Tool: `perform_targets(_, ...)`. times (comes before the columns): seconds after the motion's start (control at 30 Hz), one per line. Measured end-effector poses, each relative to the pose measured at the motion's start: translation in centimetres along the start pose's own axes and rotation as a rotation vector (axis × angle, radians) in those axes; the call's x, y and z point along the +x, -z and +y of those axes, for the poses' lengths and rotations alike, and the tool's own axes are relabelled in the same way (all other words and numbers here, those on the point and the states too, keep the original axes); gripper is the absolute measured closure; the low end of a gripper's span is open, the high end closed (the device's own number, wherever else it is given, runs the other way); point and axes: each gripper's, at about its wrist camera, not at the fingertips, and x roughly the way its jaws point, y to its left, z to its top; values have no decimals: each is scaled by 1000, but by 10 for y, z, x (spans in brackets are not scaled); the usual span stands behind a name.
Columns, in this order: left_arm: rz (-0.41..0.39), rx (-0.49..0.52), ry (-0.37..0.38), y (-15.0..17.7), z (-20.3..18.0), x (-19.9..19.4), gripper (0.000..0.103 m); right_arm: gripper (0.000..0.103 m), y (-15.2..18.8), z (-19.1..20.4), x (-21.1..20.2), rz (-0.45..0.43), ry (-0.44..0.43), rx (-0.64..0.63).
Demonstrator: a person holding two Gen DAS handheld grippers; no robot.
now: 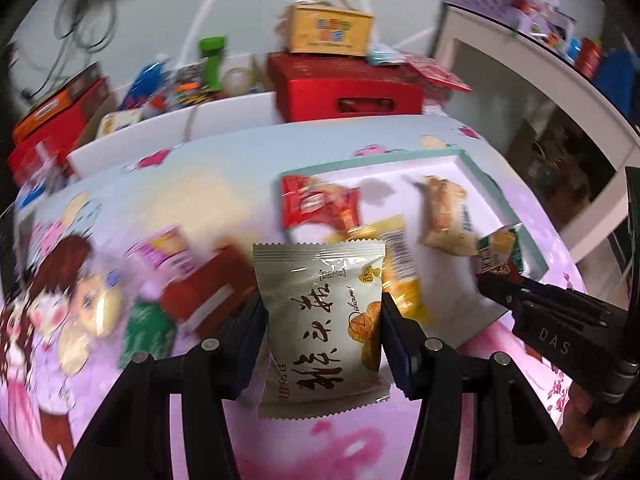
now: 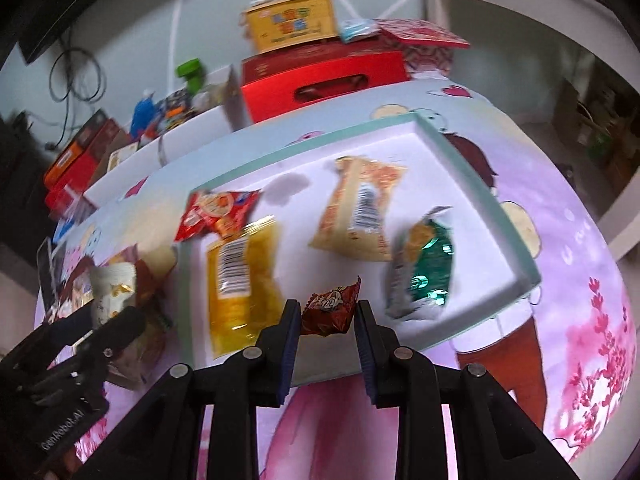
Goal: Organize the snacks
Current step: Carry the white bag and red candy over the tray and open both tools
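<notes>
My left gripper (image 1: pixel 322 308) is shut on a pale snack packet (image 1: pixel 320 344) with black lettering, held upright above the tablecloth, left of the tray's near corner. The same packet (image 2: pixel 112 288) shows at the left edge of the right wrist view. My right gripper (image 2: pixel 328 314) is shut on a small dark red packet (image 2: pixel 330 312) over the near edge of the white tray with a teal rim (image 2: pixel 460 152). In the tray lie a red packet (image 2: pixel 216 214), a yellow one (image 2: pixel 240 280), an orange-beige one (image 2: pixel 356 212) and a green one (image 2: pixel 424 268).
Loose snacks lie left of the tray: a purple packet (image 1: pixel 168 256), a red box (image 1: pixel 204 296), a green packet (image 1: pixel 148 332). Behind the table stand a red box (image 1: pixel 344 92) with a yellow carry box (image 1: pixel 330 32) on it. A white shelf (image 1: pixel 560 100) is at the right.
</notes>
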Motion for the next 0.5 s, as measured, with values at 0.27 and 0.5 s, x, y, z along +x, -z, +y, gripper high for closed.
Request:
perform_targets(0.27,76,-4,-44,-3,-6,42,46,73,-4,-13,7,20,-21,38)
perform_targets(0.5,90,32,-30,-8,-21,61,46,73,-6,-17,16,43,-26,50)
